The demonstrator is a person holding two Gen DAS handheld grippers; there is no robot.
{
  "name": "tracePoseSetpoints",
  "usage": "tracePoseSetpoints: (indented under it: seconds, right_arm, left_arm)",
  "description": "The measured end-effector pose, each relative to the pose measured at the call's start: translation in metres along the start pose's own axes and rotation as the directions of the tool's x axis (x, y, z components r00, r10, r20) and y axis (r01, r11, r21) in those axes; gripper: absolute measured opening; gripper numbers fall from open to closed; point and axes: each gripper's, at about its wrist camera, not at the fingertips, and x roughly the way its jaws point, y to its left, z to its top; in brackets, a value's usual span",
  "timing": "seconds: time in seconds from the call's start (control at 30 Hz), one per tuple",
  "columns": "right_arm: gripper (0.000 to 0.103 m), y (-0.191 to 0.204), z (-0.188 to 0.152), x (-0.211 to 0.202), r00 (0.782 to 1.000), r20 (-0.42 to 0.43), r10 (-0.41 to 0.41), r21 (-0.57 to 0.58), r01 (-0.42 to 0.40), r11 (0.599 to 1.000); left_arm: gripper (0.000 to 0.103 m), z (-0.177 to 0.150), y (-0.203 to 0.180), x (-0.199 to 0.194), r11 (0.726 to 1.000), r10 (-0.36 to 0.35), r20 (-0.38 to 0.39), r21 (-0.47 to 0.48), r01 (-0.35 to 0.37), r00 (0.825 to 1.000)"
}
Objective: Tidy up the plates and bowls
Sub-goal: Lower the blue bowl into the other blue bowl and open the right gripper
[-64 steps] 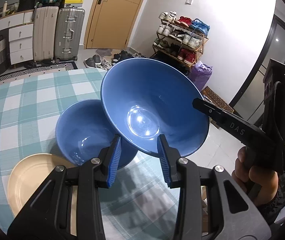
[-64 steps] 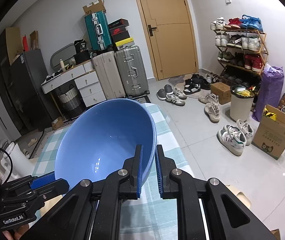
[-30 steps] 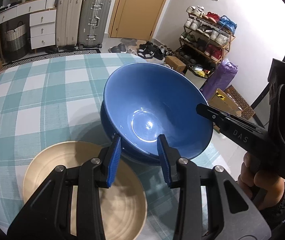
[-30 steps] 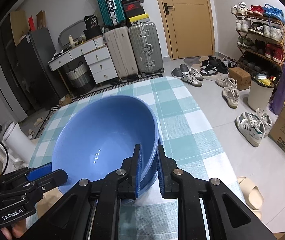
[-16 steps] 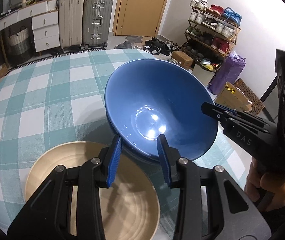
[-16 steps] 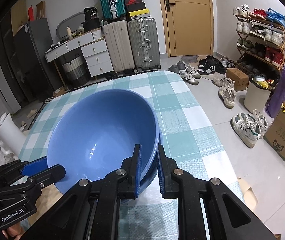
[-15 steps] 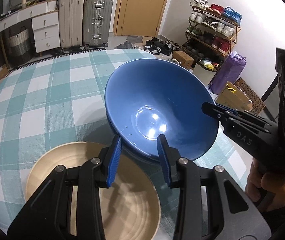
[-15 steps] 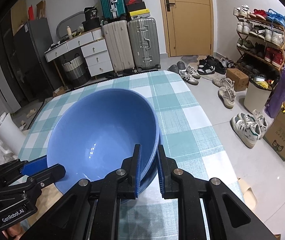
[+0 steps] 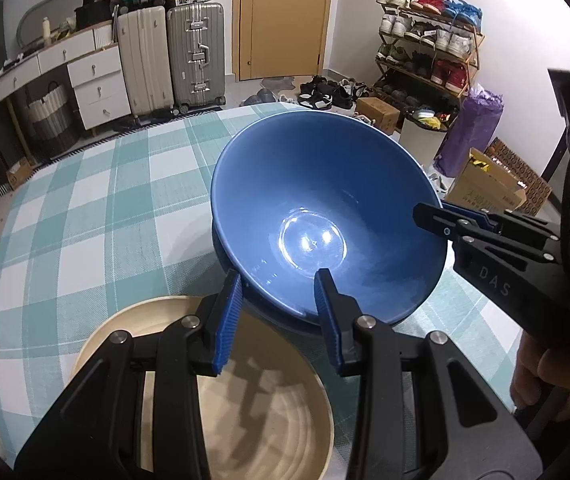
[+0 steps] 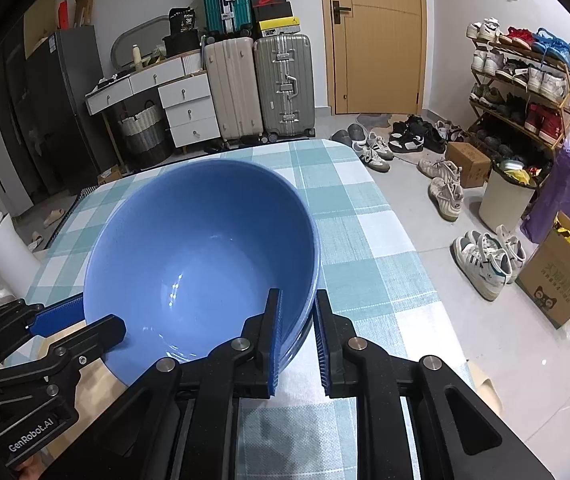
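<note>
- The right gripper (image 10: 297, 334) is clamping the near rim of the upper blue bowl (image 10: 205, 256), one pad inside and one outside, jaws closed down tight on the thin wall; the bowl is sitting nested in a second blue bowl (image 9: 241, 300), of which only a darker edge is peeking out underneath.
- The left gripper (image 9: 277, 312) is hanging at the opposite rim with its jaws parted; one pad looks to be inside the bowl and one outside, but they are not pinching it as far as I can tell; it is carrying nothing.
- Both bowls are resting on the checked tablecloth (image 9: 85, 208) near its far corner, just beside the beige plate (image 9: 245, 400) lying under the left tool.
- To my eye the step in hand is seating the top bowl squarely; the upper rim is looking slightly tilted against the lower one, so I would be levelling it before letting go.
- Doing it well is meaning opening the right jaws gently and drawing straight back off the rim, not sideways; glazed bowls are sliding easily on each other.
- The left tool could be steadying the far rim meanwhile; the table edge is near, so any nudge outward is risky.
</note>
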Motion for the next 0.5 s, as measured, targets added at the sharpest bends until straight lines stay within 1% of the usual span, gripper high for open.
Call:
tracePoseSetpoints:
  seconds: [0.17,0.5]
  right_arm:
    - [0.015,-0.0008,-0.0013,0.0000,1.000,-0.003,0.002,0.001,-0.002,1.000]
    - [0.015,0.0000,-0.0016,-0.0002,1.000,-0.010,0.008,-0.001,-0.008,1.000]
  left_arm:
    - [0.033,-0.0004,-0.0060,0.0004,0.999,0.023,0.002,0.024,-0.023,1.000]
    - [0.034,-0.0002,-0.0075,-0.0002,0.999,0.029,-0.001,0.025,-0.029,1.000]
